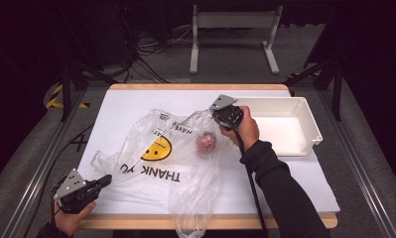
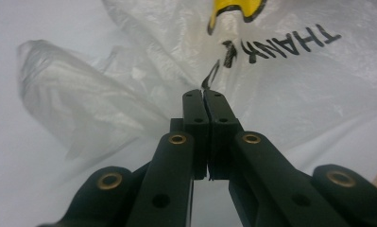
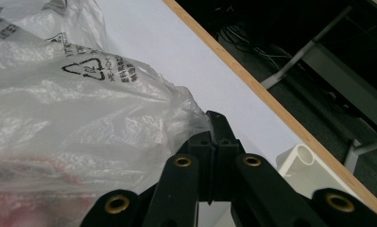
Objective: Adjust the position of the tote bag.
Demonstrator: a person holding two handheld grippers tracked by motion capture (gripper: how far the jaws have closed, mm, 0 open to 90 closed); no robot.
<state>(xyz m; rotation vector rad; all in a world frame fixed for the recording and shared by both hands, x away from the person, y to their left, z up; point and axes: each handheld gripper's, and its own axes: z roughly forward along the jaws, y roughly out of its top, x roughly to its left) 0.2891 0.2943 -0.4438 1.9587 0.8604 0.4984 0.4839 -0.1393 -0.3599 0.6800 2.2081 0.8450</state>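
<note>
Right gripper jaws clamped on plastic bag edge, lifting it; red item inside. Left gripper jaws closed, empty, beside bag on tabletop.

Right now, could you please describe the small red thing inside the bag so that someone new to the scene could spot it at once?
Start at the white-topped table and find the crumpled clear plastic bag printed with a yellow smiley face and THANK YOU. The small round red object lies inside it, just left of the white rectangular plastic bin and below the right claw. Nothing else on the table is red.
</note>
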